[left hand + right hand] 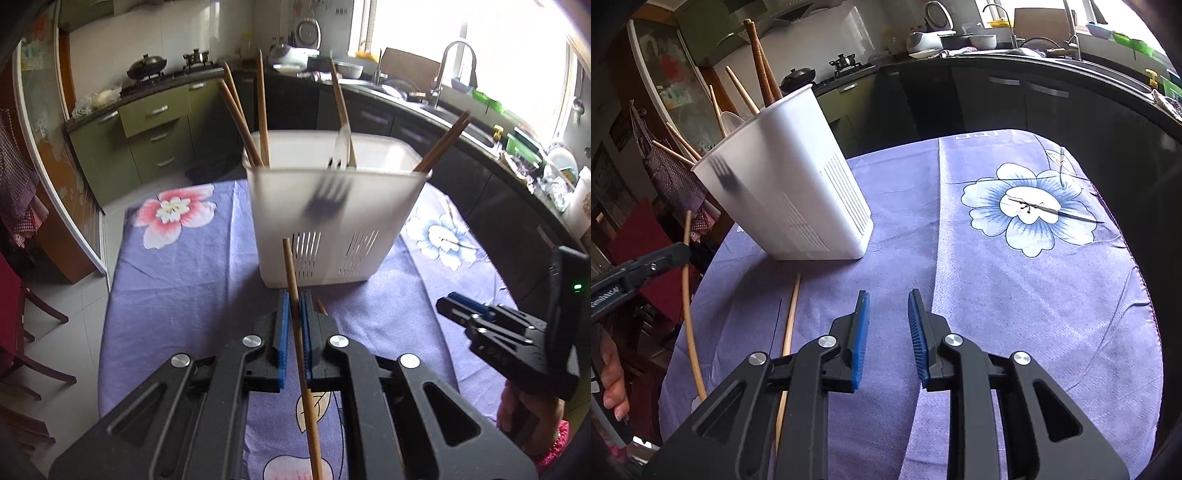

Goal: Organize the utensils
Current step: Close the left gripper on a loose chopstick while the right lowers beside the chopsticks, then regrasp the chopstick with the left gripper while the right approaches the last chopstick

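The worktop (1015, 314) wears a purple cloth printed with flowers. On it stands a white slotted utensil holder (798, 192). A loose chopstick (788, 339) lies near the holder's base.

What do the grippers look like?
Both are black plastic with triangle cut-outs, silver round bolts and ribbed blue pads. The right gripper has a small green light on its body, seen from the left gripper. A pink sleeve shows at the wrist.

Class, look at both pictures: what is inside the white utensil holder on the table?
Inside the white utensil holder stand several wooden chopsticks and a fork, its tines a dark shadow through the frosted wall. The utensils' lower ends and the holder's bottom are hidden.
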